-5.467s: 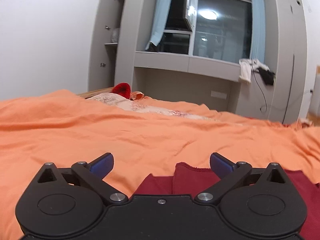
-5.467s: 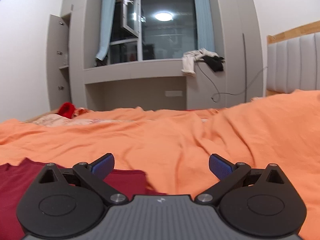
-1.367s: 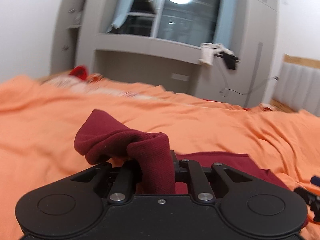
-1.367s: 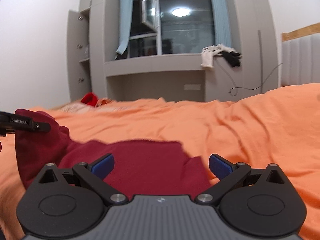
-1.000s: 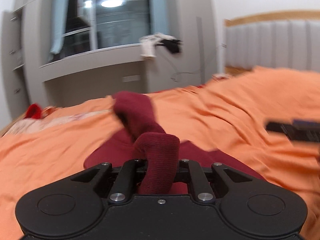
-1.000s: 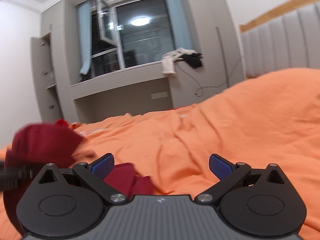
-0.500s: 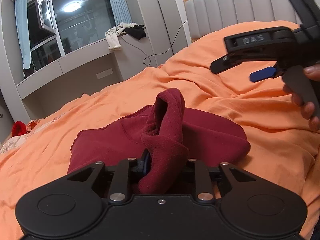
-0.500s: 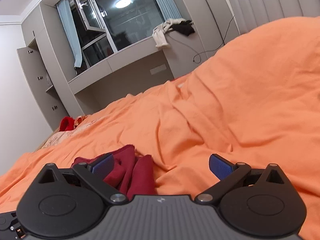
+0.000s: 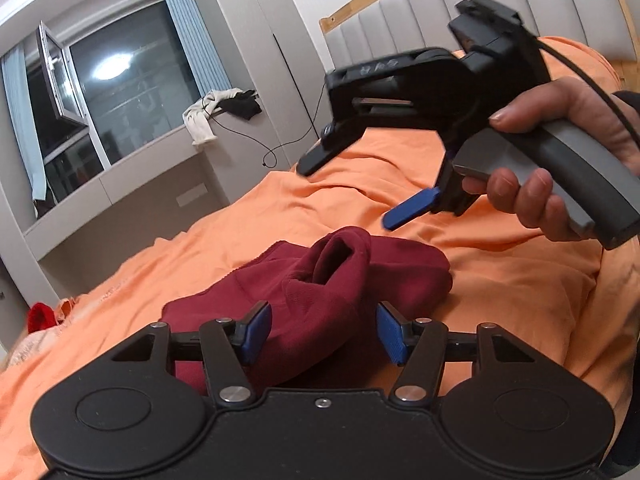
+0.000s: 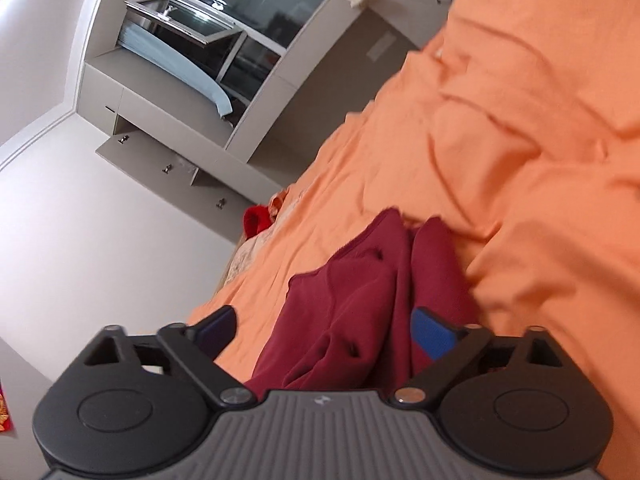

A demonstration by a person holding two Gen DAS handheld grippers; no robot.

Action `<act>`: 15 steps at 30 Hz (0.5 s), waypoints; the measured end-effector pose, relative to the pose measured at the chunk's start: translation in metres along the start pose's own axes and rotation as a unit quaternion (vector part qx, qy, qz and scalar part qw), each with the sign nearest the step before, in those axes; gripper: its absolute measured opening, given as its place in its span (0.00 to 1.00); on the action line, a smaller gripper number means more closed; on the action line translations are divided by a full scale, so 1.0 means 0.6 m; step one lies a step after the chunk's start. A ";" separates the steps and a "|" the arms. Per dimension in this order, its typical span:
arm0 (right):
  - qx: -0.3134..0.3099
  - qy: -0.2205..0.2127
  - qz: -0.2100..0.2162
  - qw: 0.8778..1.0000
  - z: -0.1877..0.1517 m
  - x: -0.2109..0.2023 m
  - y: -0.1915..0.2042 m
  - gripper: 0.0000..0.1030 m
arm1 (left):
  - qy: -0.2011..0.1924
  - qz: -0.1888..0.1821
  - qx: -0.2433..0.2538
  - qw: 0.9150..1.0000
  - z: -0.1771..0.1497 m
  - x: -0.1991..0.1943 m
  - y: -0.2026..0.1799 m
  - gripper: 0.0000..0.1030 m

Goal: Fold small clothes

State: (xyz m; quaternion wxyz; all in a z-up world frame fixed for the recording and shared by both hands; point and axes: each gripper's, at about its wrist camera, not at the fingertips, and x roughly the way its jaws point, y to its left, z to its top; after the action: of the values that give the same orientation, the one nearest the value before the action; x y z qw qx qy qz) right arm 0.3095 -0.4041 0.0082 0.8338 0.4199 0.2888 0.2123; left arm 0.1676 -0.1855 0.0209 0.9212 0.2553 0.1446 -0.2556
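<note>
A maroon garment (image 9: 320,280) lies bunched on the orange bed cover (image 9: 500,280), with one fold humped up on top. My left gripper (image 9: 323,332) sits low over its near edge. Its jaws are opening and the hump lies loose between the blue pads (image 9: 256,330), which do not press it. A hand (image 9: 560,152) holds my right gripper (image 9: 360,184) in the air just beyond the garment, with its fingers spread. In the right wrist view, which is rolled sideways, the right gripper (image 10: 324,332) is closing slowly and the garment (image 10: 360,300) lies below its wide-apart pads.
Wrinkled orange cover (image 10: 520,140) fills the bed up to a grey padded headboard (image 9: 440,12). A small red item (image 9: 40,316) lies at the far edge. Clothes (image 9: 208,116) and a cable hang off the window ledge. An open cabinet door (image 10: 152,152) stands by the wall.
My left jaws have opened and let go of the maroon fold, which now rests on the garment. The right gripper has rolled sideways and come down closer to the cloth.
</note>
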 end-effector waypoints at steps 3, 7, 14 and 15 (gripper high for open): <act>0.007 0.009 -0.003 1.000 0.000 0.010 -0.002 0.73 | -0.001 -0.001 -0.006 1.000 -0.001 0.000 0.003 0.44; 0.012 0.019 -0.032 0.999 -0.004 0.025 -0.005 0.71 | -0.004 -0.011 -0.013 1.000 -0.001 0.004 0.008 0.29; 0.033 0.035 -0.053 0.997 0.002 0.072 -0.017 0.41 | -0.015 -0.002 -0.016 1.000 -0.006 0.004 0.001 0.19; 0.034 0.035 -0.053 0.997 0.003 0.078 -0.018 0.35 | -0.014 -0.002 -0.017 1.000 -0.006 0.004 0.001 0.19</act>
State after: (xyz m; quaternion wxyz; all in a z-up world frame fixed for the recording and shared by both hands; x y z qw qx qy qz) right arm 0.3464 -0.3832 -0.0138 0.8182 0.4246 0.3472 0.1726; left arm 0.1694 -0.1842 0.0170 0.9269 0.2356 0.1361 -0.2586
